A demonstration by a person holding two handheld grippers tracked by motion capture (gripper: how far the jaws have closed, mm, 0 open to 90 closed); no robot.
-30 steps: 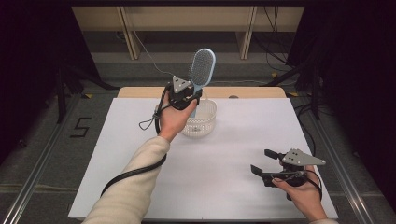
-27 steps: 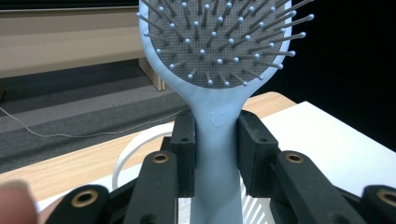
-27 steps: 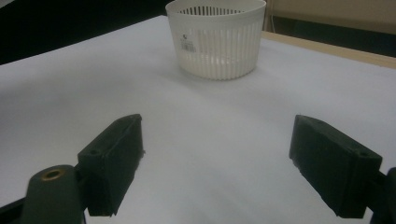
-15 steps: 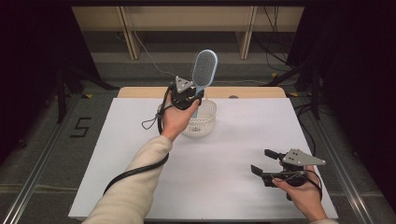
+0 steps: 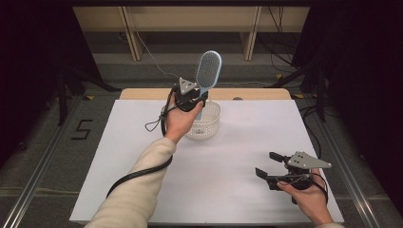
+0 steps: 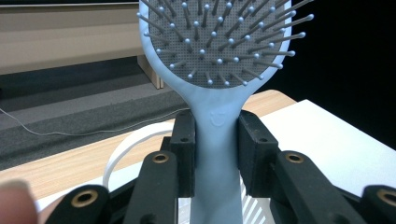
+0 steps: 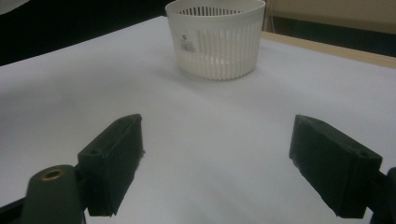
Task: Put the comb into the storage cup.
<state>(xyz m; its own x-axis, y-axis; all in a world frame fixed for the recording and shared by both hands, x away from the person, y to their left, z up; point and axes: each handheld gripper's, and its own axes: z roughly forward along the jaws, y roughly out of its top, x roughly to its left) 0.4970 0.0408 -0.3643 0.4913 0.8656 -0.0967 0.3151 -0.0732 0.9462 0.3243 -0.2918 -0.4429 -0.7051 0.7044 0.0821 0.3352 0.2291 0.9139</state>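
At the near right of the bench [image 5: 237, 190], the right claw [image 5: 268, 165] is held with jaws wide apart. Farther off, a blue hairbrush [image 5: 207, 71] is clamped upright by the left claw [image 5: 200, 97] above a white basket [image 5: 209, 124].

The left gripper [image 5: 197, 98] holds a light-blue hairbrush [image 5: 208, 70] upright above a white basket [image 5: 205, 123]; the right gripper [image 5: 269, 165] rests spread on the table [image 5: 228, 190].
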